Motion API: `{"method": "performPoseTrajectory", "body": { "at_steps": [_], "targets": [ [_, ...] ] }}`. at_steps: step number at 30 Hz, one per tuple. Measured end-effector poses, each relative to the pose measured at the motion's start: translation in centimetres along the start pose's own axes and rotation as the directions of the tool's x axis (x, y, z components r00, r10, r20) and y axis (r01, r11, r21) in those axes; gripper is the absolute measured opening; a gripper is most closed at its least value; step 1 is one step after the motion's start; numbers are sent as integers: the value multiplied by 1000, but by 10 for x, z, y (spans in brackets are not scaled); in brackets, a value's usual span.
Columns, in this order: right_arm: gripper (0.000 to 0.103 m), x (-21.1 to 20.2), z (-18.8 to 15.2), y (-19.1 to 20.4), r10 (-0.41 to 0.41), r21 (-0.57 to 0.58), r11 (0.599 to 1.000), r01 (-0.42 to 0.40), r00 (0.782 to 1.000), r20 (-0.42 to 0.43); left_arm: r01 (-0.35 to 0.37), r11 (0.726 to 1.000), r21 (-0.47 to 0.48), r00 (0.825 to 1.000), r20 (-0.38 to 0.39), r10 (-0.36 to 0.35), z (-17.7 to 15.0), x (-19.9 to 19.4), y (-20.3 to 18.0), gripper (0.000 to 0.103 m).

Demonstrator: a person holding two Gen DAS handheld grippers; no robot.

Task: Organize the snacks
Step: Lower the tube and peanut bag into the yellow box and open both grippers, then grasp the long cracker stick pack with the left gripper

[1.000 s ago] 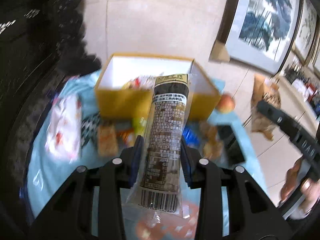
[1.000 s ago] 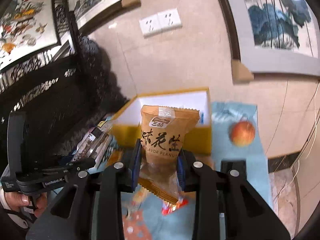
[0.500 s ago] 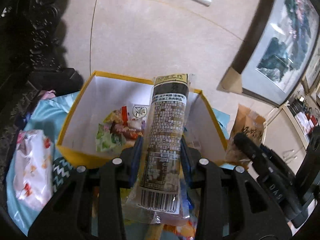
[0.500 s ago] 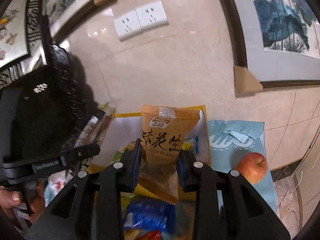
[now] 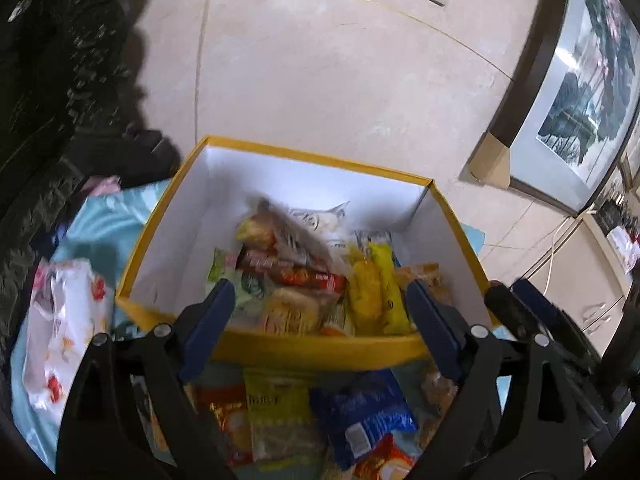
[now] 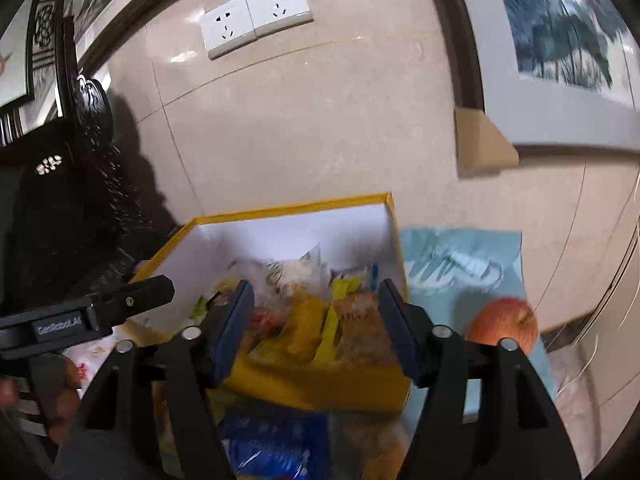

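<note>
The yellow box (image 5: 304,153) with white inner walls holds several snack packets. My left gripper (image 5: 316,300) hangs over its near wall with its jaws opening and nothing between them. The long dark packet (image 5: 292,232) shows as a blur on the pile inside. In the right wrist view my right gripper (image 6: 316,304) is over the same box (image 6: 288,209), its jaws opening too and empty. The orange peanut pack (image 6: 360,320) lies blurred among the snacks below it. Each gripper shows at the edge of the other's view.
Loose packets lie in front of the box, among them a blue one (image 5: 360,412) and a yellow-green one (image 5: 276,408). A white flowered bag (image 5: 60,328) sits left on the teal cloth (image 5: 104,224). An apple (image 6: 504,324) rests right of the box. A tiled wall stands close behind.
Both grippers moved forward over the box. The left let go of the long dark packet and the right let go of the peanut pack; both dropped into the box.
</note>
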State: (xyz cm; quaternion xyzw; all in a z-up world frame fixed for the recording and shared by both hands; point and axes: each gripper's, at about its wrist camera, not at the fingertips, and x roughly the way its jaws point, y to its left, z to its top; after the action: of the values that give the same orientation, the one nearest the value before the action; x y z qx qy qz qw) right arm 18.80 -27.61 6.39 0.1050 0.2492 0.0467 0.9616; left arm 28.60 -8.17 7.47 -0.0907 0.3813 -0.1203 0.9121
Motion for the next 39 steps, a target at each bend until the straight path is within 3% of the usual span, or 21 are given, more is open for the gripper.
{"method": "performPoseTrajectory", "body": {
  "at_steps": [1,2,5,10,17,24,34,37,38,39],
  "targets": [
    [99,-8,-4,1,-9,-2,1000,9,1000,8,-2,1000,-9,1000,-10,2,-4,-4,3,91],
    [102,-17,-9,2,-21,-1,1000,21,999,28,-2,1000,-16,1000,-17,2,-8,-8,5,91],
    [102,-36,-17,3,-22,9,1000,22,999,33,-4,1000,-22,1000,-30,3,-24,-23,11,92],
    [102,-64,-48,-1,-4,92,996,7,999,-38,-2,1000,-20,998,-62,1,-72,-44,16,94],
    [102,-80,-107,-8,-4,132,991,16,996,-87,-57,998,0,987,-149,57,-131,-39,20,94],
    [102,-75,-136,-33,34,266,964,1,991,-128,-72,997,23,981,-179,75,-159,-34,14,94],
    [102,-69,-146,-63,52,394,919,10,988,-148,-67,986,154,970,-222,101,-188,-3,-14,94],
    [102,-66,-148,-62,53,390,921,13,986,-159,-81,980,183,963,-239,124,-194,8,-17,91],
    [102,-66,-148,-62,53,387,922,13,986,-160,-79,979,186,961,-246,125,-195,12,-17,80],
    [102,-65,-148,-60,53,382,924,12,985,-161,-87,977,196,961,-241,134,-196,14,-16,76]
  ]
}}
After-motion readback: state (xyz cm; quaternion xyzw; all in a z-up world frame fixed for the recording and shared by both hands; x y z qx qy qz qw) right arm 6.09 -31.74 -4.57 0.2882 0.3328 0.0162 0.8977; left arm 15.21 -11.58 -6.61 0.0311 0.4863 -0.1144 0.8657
